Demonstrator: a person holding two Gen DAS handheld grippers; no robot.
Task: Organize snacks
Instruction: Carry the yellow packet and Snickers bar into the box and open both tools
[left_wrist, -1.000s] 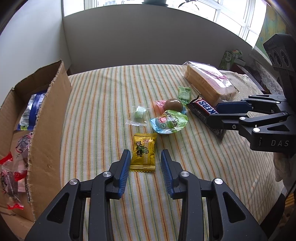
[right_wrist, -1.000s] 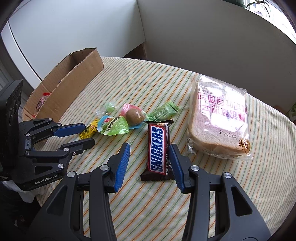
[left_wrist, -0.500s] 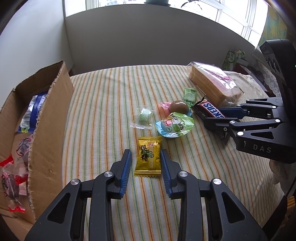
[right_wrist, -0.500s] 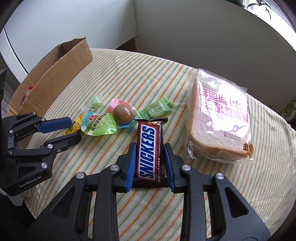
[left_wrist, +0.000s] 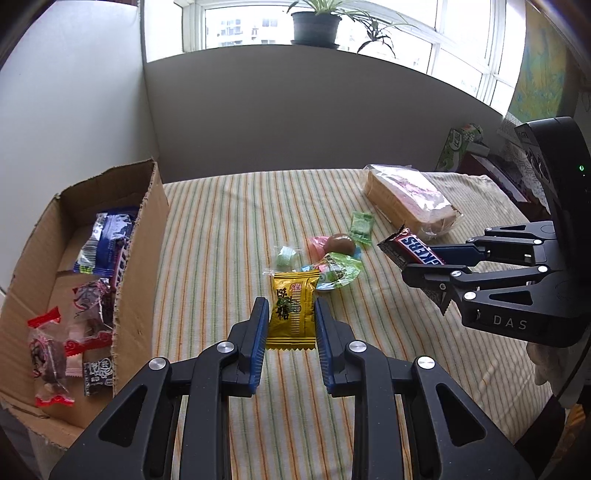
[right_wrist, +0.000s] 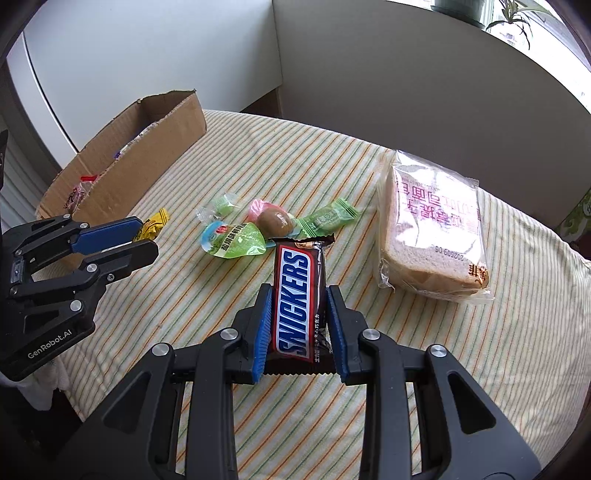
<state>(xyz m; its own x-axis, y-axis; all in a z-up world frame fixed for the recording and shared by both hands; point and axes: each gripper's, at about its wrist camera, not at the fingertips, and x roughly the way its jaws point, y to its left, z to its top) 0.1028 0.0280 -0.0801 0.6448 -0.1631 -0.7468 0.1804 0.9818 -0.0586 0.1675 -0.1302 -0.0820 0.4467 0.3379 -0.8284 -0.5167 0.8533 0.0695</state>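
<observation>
My left gripper (left_wrist: 289, 314) is shut on a yellow candy packet (left_wrist: 292, 308) and holds it above the striped tablecloth. My right gripper (right_wrist: 298, 301) is shut on a Snickers bar (right_wrist: 297, 299), lifted off the cloth; the bar also shows in the left wrist view (left_wrist: 413, 250). A cardboard box (left_wrist: 142, 236) with several snacks inside stands at the left. On the cloth lie a green jelly cup (right_wrist: 232, 240), a kiwi jelly (right_wrist: 275, 221), a green candy (right_wrist: 327, 218), a pale green sweet (right_wrist: 221, 204) and a bag of sliced bread (right_wrist: 434, 229).
The table (left_wrist: 221, 229) has a striped cloth and ends at a white wall behind. A green carton (left_wrist: 460, 142) and dark items stand at the far right. A potted plant (left_wrist: 316, 24) sits on the window sill.
Both grippers closed on their snacks, the left on the yellow packet and the right on the Snickers bar, and lifted them off the cloth. The views rose and tilted up.
</observation>
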